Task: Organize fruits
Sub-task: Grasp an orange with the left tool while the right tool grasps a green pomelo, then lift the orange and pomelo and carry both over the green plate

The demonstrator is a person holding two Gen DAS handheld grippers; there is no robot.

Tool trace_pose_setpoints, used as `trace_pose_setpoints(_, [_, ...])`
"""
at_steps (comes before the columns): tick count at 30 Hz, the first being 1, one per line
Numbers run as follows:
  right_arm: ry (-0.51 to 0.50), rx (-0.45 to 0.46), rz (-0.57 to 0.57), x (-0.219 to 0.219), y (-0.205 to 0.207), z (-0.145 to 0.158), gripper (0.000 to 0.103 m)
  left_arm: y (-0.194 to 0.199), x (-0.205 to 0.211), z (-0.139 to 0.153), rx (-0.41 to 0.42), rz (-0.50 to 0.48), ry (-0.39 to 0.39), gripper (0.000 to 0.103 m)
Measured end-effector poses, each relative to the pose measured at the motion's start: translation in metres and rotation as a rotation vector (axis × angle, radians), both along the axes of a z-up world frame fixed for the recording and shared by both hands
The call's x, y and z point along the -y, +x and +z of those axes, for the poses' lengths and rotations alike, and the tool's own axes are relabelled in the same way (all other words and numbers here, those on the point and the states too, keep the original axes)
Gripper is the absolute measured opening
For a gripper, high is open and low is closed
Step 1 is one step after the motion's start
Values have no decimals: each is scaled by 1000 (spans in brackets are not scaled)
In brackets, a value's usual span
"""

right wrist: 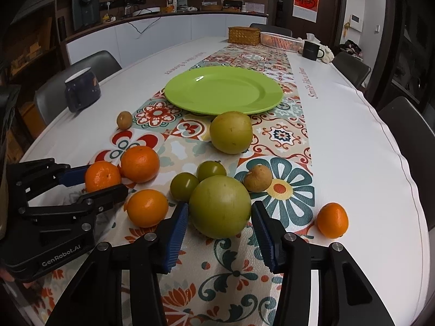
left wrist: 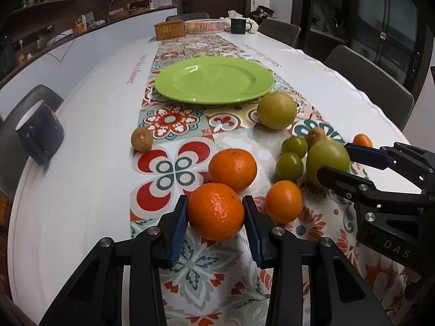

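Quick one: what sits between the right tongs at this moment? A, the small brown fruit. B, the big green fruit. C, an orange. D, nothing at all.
B: in the right wrist view the big green fruit sits between the right tongs, whose fingers flank it, while the left tongs bracket an orange.

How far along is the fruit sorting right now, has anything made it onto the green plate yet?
Nothing looks done: the green plate holds no fruit. In hand, the left gripper brackets an orange and the right gripper brackets a large green fruit; I cannot tell whether either is gripping yet. All the other fruit, including the yellow-green fruit beside the plate, lies on the tablecloth.
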State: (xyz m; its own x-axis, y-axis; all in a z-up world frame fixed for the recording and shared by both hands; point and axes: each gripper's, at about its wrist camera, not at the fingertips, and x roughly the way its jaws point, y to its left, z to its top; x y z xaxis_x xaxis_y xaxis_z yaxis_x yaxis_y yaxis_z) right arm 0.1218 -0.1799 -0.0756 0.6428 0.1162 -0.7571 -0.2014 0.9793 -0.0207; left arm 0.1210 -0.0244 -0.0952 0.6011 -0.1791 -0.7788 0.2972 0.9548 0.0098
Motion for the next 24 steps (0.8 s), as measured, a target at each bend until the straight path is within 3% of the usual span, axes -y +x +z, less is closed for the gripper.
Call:
trace_pose_setpoints(3, [13,18,0,2,-3,8,44,-1,0,13,23,1,-8,39])
trace_pose_setpoints(4, [21,23,-2,3,-3,12,30,1,0,18,34,-2,-14,39])
trace_pose_setpoints(5, [29,31,-2,4,-3,16,26,3,0,22,39,-3,-15,39])
trace_pose_setpoints(10, [55,21,-1,9,7,27,25,7,2,31,61,-4,-3,39])
trace_pose_setpoints(12, [79,10,-26,16,7,25,33,3,3,30,53,-9,-3,39])
trace_pose_setpoints(13, [85,7,-29,18,6,24,45,-1,5,28,46,-11,-9,39])
trace_pose_setpoints(15, [91,8,-34,20,2,22,59,-4,6,26,35,-15,-12,39])
trace_pose_setpoints(24, [90,-28,-39,25,0,7,59,-10,5,16,2,-5,-18,40])
